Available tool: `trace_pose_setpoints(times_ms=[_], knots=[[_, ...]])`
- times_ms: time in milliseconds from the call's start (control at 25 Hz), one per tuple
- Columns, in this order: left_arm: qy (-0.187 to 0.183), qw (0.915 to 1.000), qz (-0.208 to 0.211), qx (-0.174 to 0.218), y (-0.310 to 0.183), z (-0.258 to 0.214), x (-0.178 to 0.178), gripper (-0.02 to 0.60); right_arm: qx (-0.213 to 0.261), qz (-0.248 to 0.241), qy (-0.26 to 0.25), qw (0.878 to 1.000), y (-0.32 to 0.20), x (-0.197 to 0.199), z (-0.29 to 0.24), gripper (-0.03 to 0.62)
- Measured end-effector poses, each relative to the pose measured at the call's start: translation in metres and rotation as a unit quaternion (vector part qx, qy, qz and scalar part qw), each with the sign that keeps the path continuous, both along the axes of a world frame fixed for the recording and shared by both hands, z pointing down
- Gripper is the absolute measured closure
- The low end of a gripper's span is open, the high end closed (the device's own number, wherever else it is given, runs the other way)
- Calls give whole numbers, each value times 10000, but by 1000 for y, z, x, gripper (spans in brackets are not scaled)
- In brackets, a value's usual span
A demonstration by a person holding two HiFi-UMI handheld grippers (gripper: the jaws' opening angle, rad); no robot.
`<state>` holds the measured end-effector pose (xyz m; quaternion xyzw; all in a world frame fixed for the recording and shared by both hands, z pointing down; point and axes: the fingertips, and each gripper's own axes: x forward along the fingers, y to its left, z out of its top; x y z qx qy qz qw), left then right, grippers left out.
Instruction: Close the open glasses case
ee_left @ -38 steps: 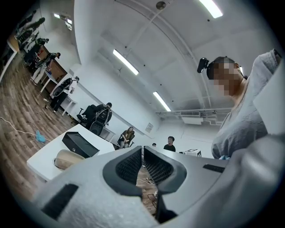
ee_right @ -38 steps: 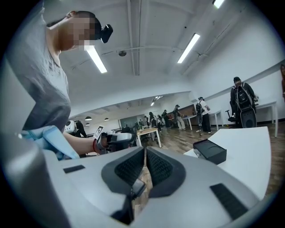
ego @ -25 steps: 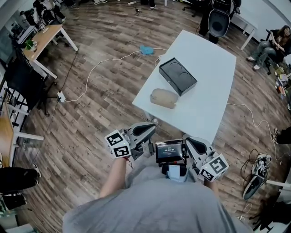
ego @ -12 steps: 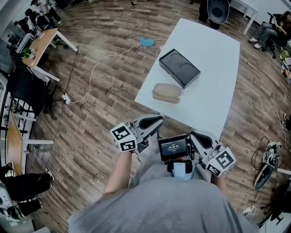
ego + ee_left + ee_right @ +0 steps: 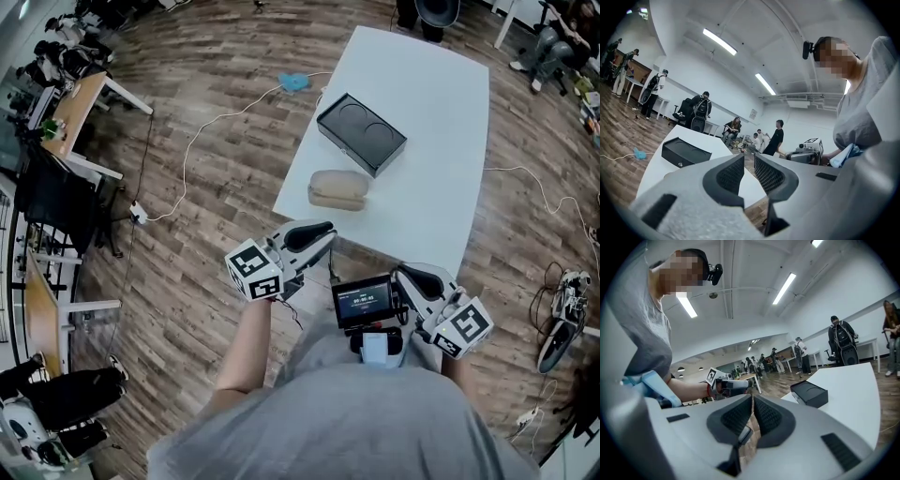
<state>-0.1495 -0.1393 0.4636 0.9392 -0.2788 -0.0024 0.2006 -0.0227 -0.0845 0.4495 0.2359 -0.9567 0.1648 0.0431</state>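
Observation:
A beige clamshell glasses case lies near the near left edge of the white table, with a dark seam along its side. Behind it sits a black box with two round dents in its top, also seen in the left gripper view as the black box. My left gripper hovers just short of the table's near corner. Its jaws have just been opening a little and stand slightly open with nothing between them. My right gripper stays near my body, its pads together and empty.
A white cable and a blue object lie on the wooden floor left of the table. Desks stand at the far left. A small screen hangs at my chest. Several people stand in the background.
My left gripper has moved forward toward the table's near corner. The right gripper has hardly moved. The head view has shifted slightly.

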Motion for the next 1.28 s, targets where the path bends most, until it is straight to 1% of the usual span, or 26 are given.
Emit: trace_pose_setpoints(times_ms=[40,80,120,160,480,640,760,880,1120,1280], knots=[[-59,10000,-12,1,-4,1,0,517,-10,-1,-4,10000,-1,0,1,562],[-122,9999,-37,-5,-8,2,-1,467,-19,-4,-4,10000,-2,0,2,560],[-189,9998,-63,-8,-11,3,-2,439,-25,-7,0,10000,-3,0,3,560],[-256,9996,-84,-6,-15,5,-3,433,-27,-8,5,10000,-4,1,3,562],[-719,9971,-226,128,-43,11,-23,425,-67,72,27,9999,-6,7,7,560],[-932,9953,-186,171,-54,15,-27,426,-108,107,31,9999,-6,9,10,560],[-1172,9927,-154,216,-63,21,-29,426,-131,111,16,9999,-7,9,11,560],[-1558,9874,-52,287,-75,33,-29,426,-153,97,35,9998,-9,10,13,562],[-2320,9718,162,380,-100,56,-34,426,-207,83,64,9997,-12,10,16,560],[-2622,9637,315,396,-112,65,-38,427,-252,114,65,9996,-11,8,17,560]])
